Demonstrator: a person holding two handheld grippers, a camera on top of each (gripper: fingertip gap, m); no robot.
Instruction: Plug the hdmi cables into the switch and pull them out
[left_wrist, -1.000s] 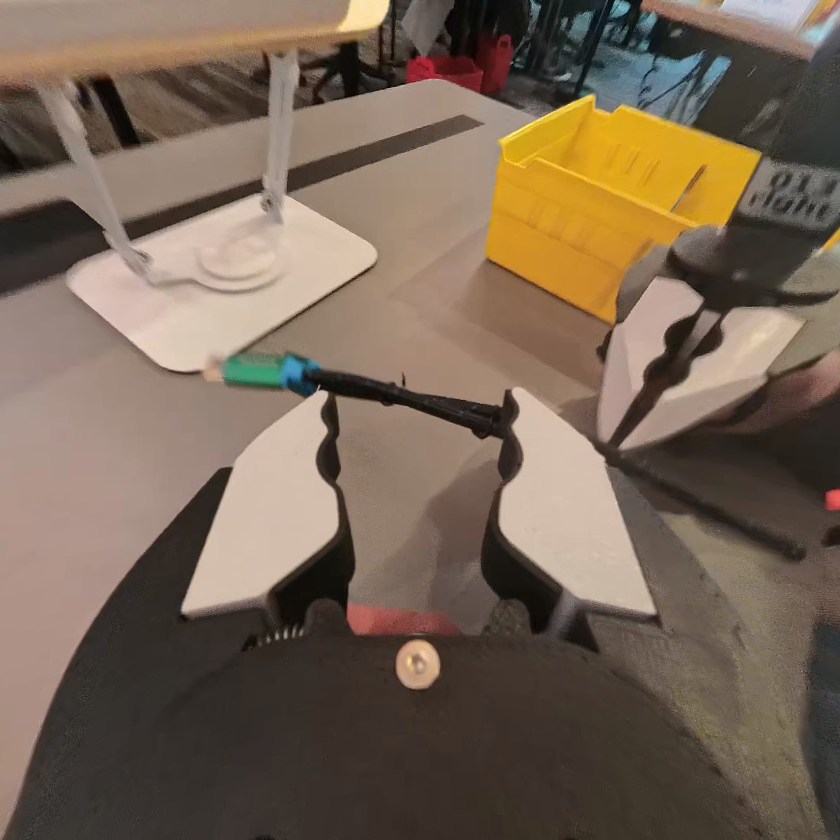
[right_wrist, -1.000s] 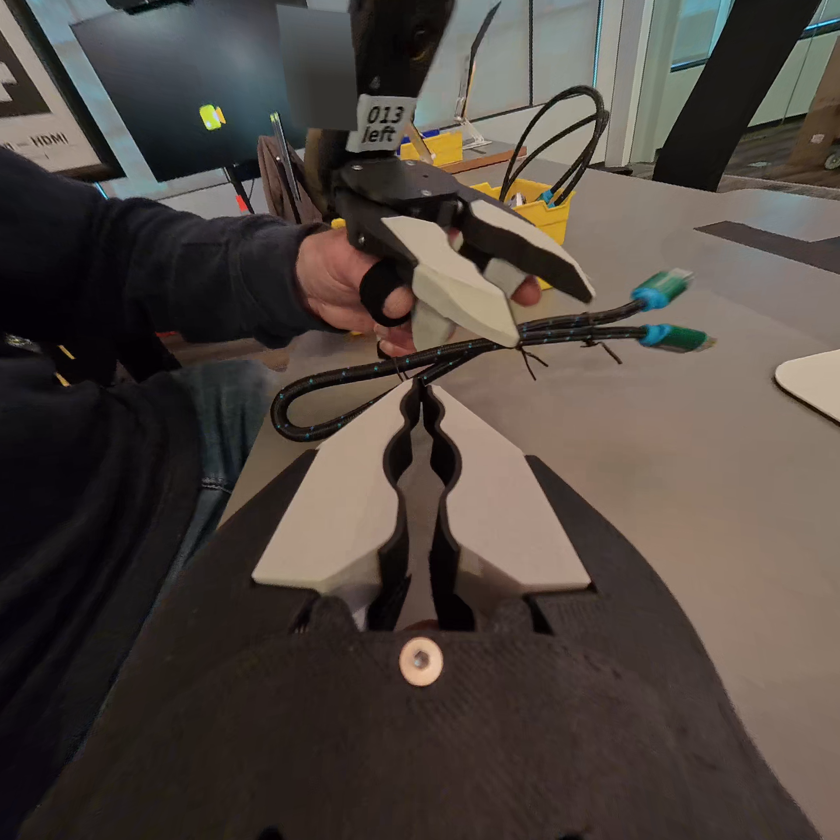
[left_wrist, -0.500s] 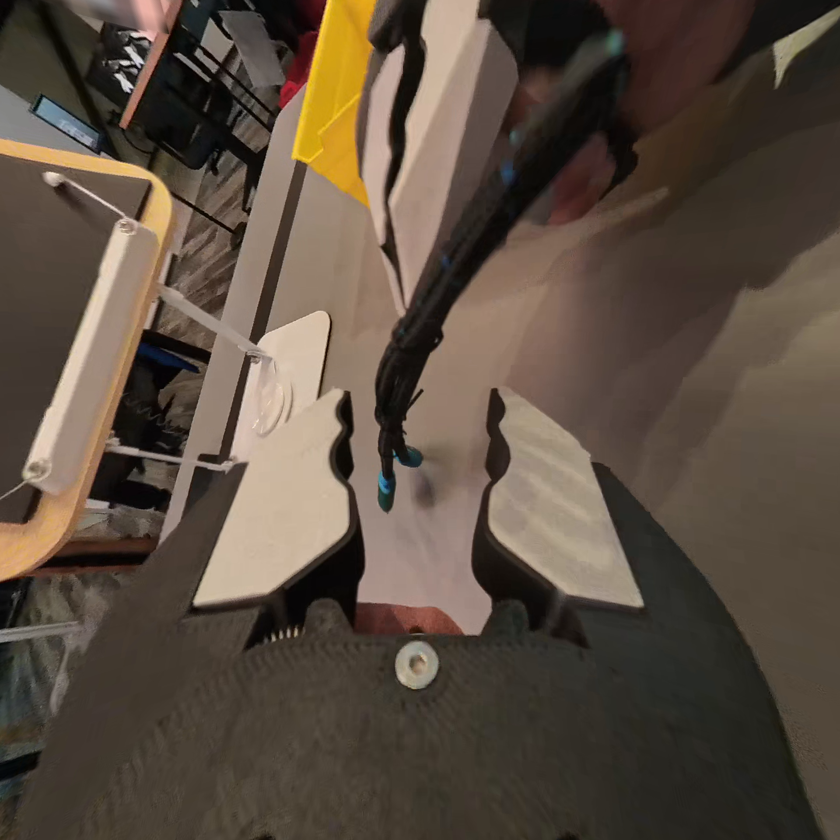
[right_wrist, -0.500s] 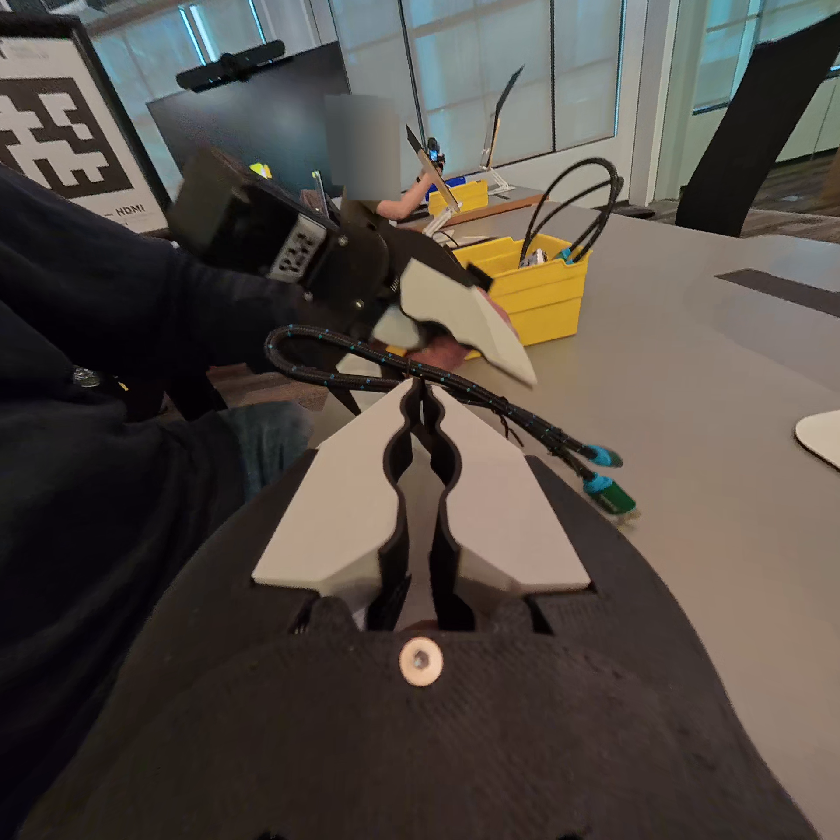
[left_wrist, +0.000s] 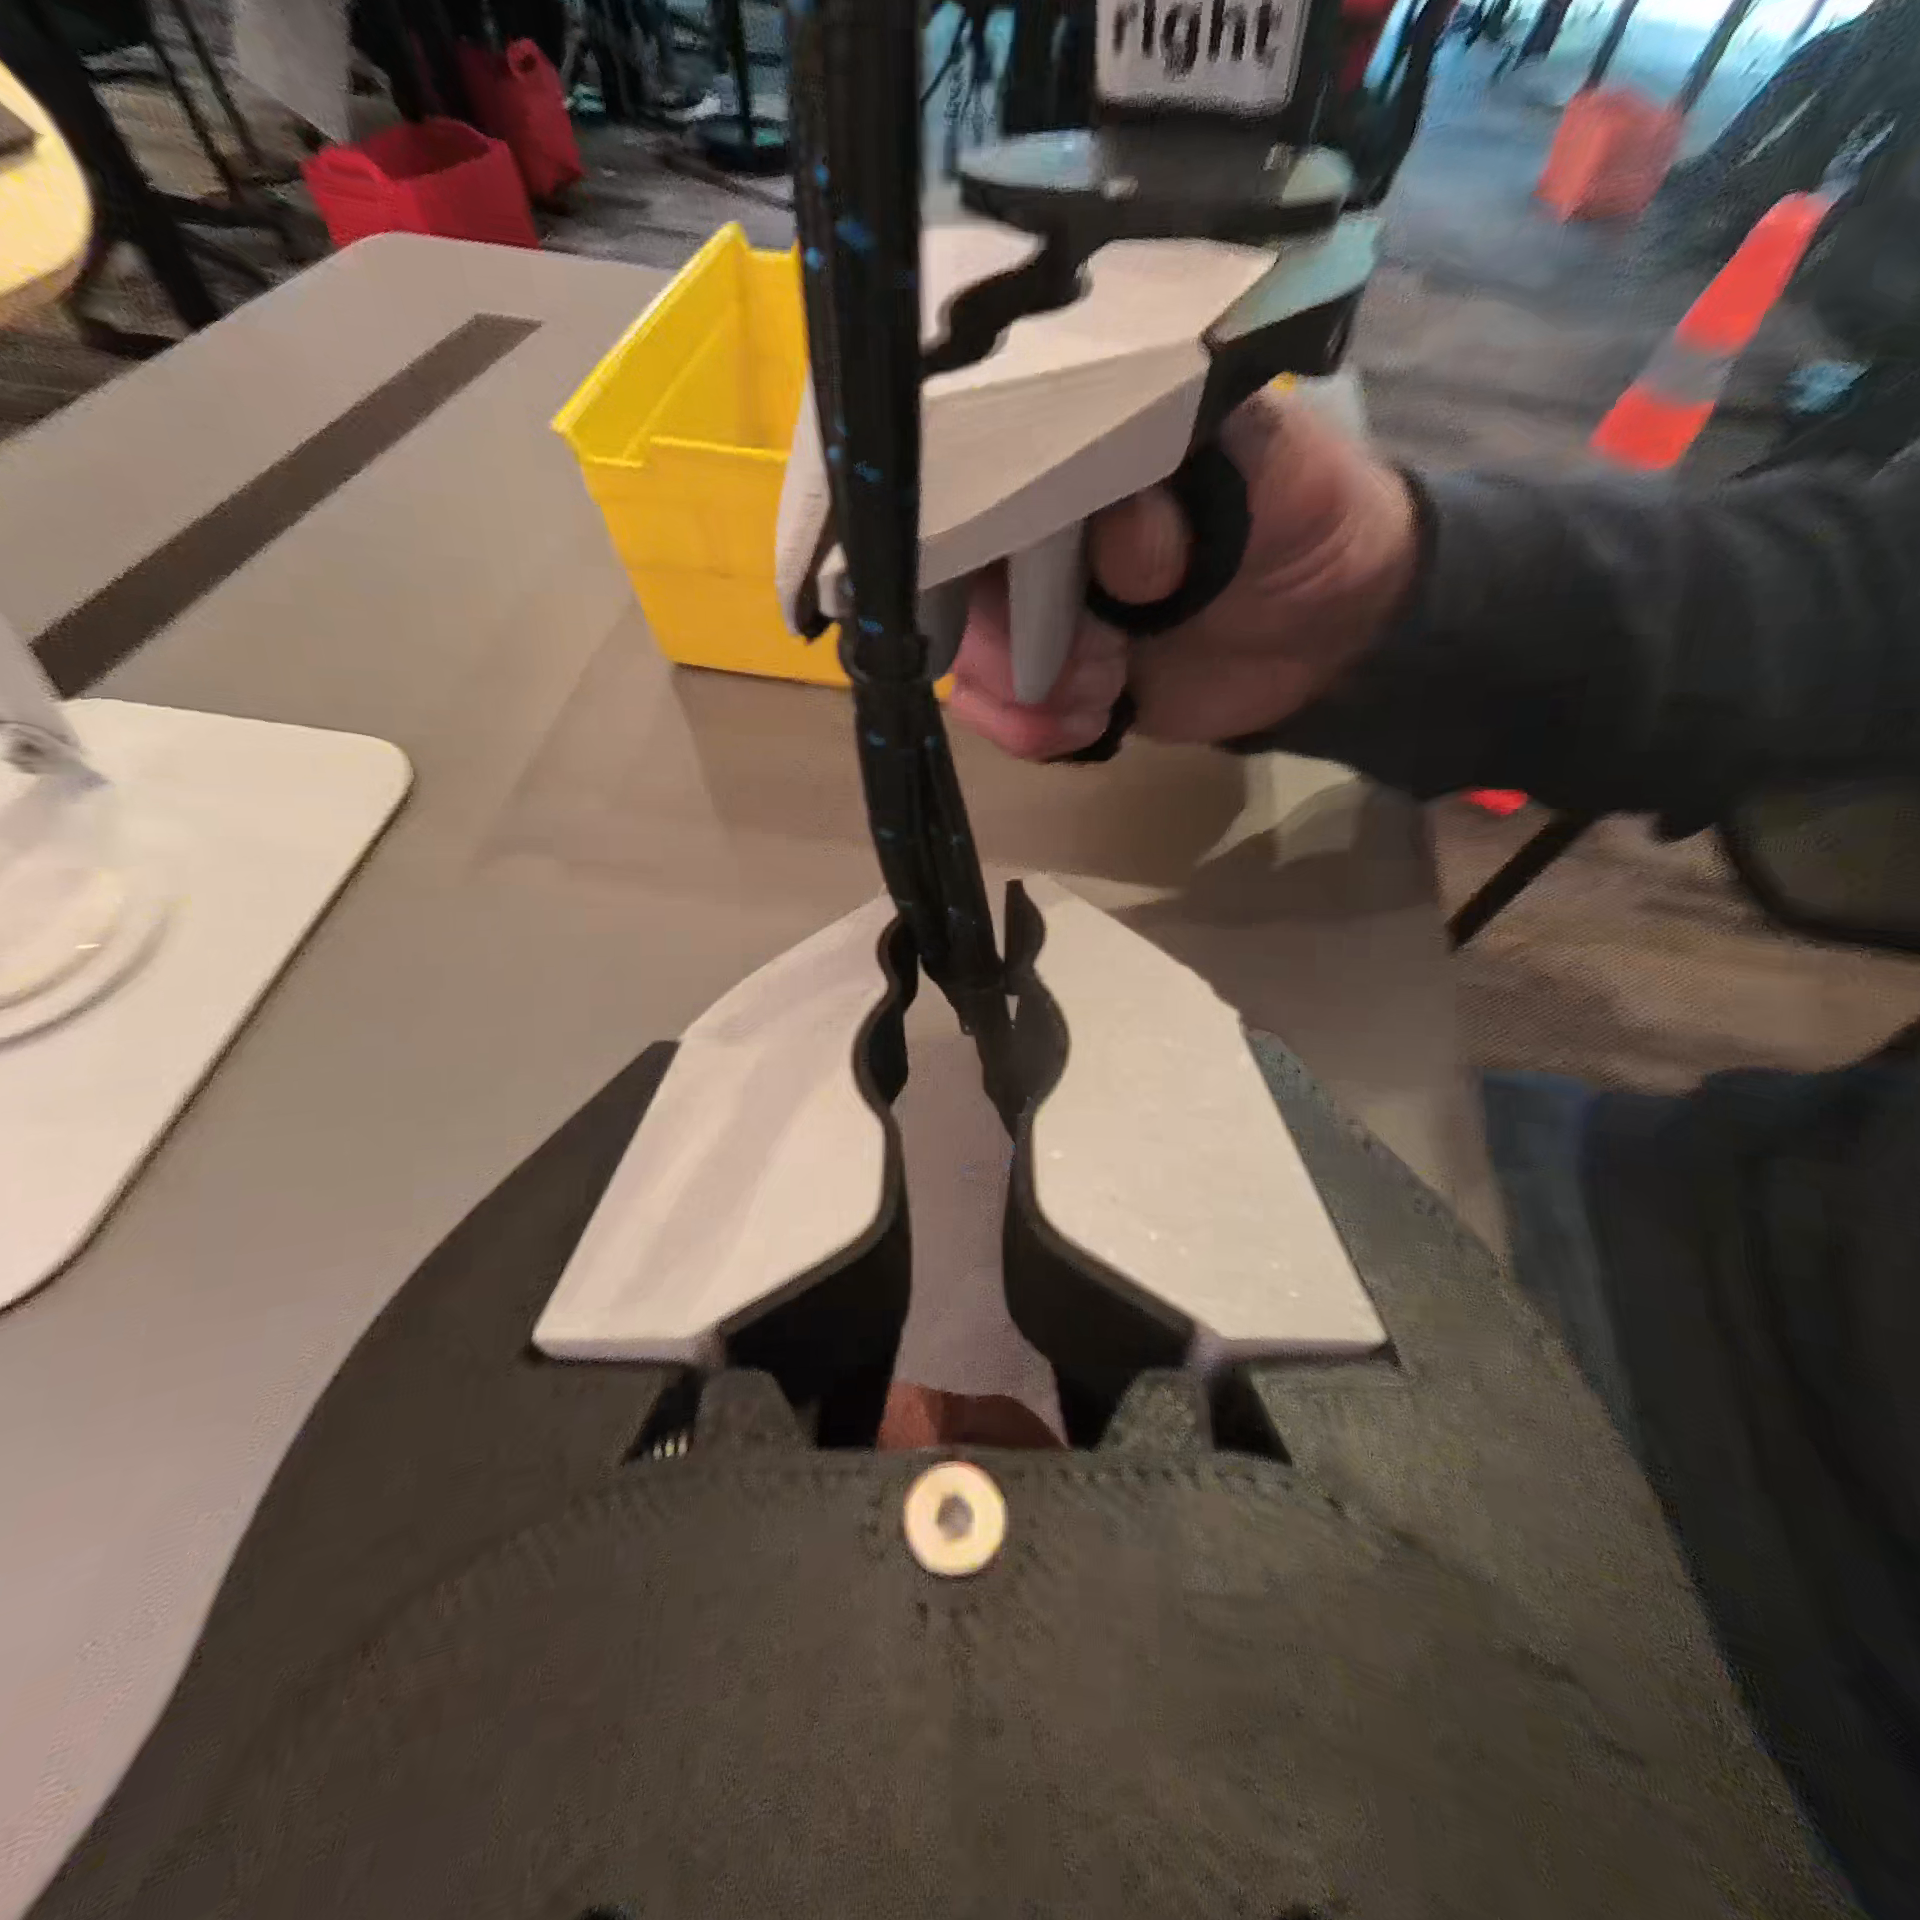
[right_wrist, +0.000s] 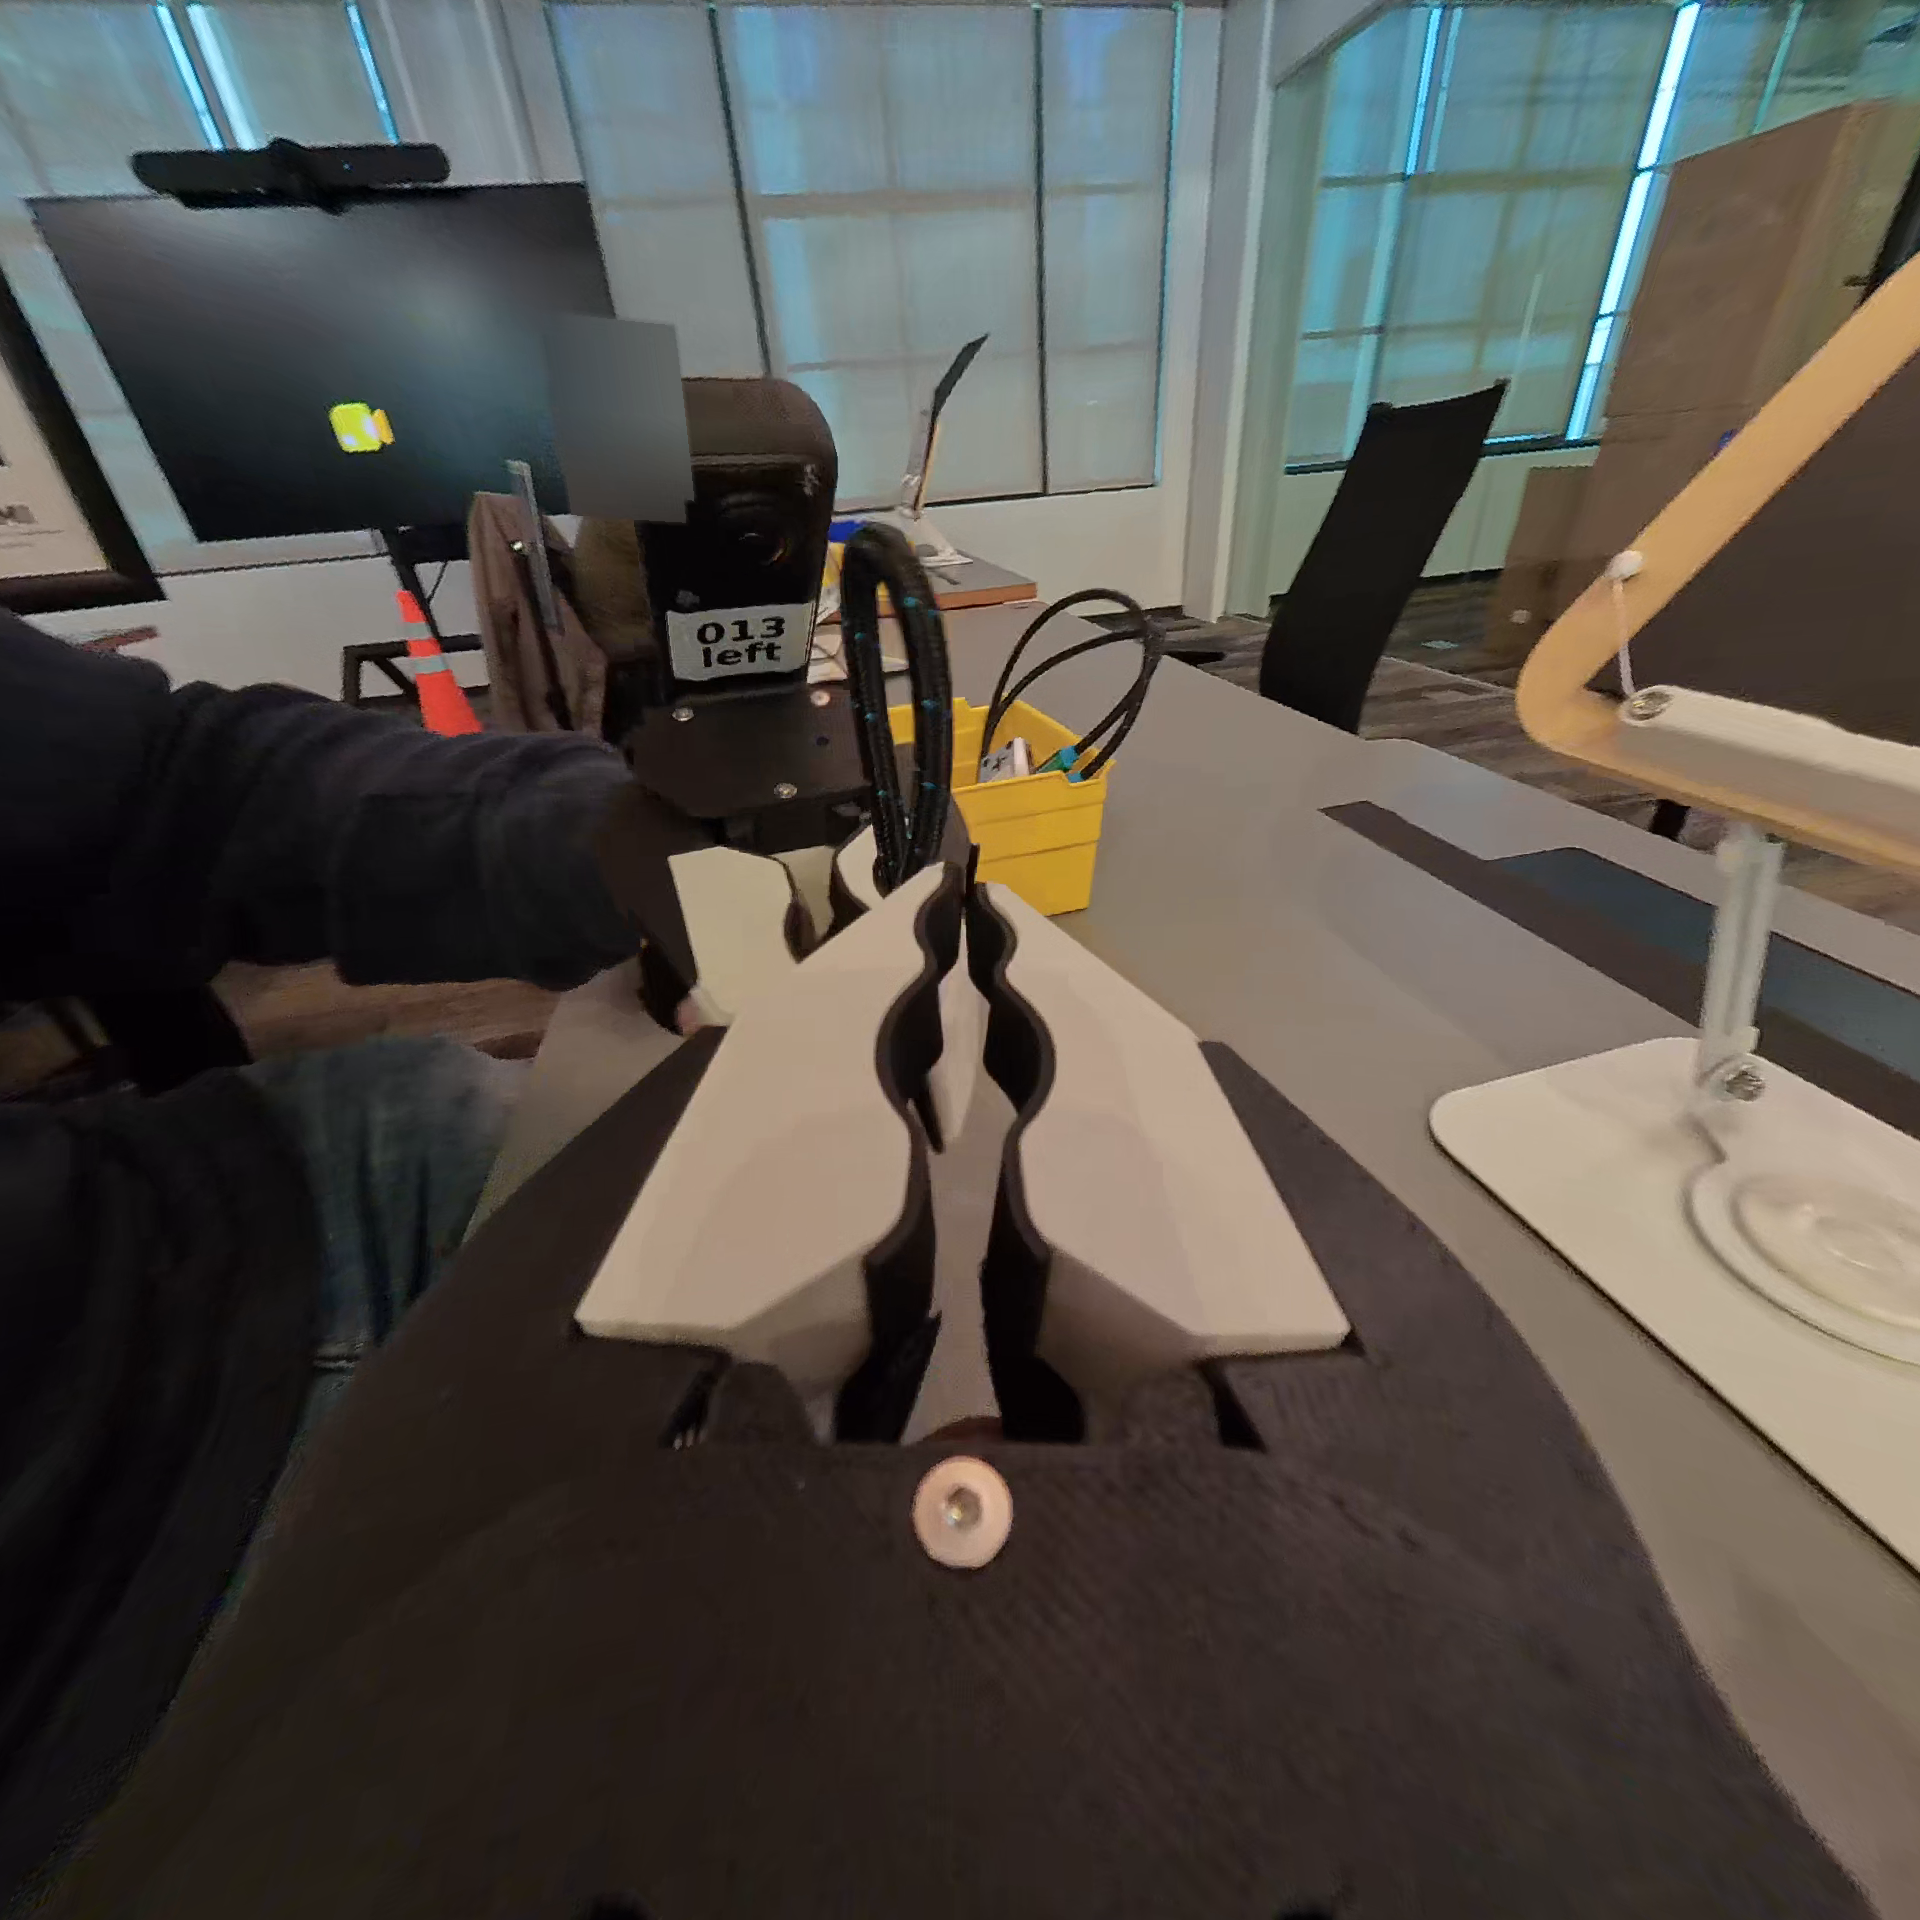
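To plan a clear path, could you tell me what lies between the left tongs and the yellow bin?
Left wrist view: the cables rising from the left tongs, the right tongs gripping them, and bare table.

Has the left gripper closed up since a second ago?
Yes. The left gripper has shut on the black cable bundle, which now rises straight up in front of the yellow bin.

The left hand-held gripper (left_wrist: 961, 961) has matt, grainy white plastic fingers (left_wrist: 748, 1164) on a rough, ribbed black body with one shiny metal screw (left_wrist: 954, 1532). The cable bundle (left_wrist: 862, 416) at upper centre wears woven black braid flecked blue. The bin (left_wrist: 691, 488) is smooth, glossy yellow plastic. The desk (left_wrist: 520, 883) is matt grey.
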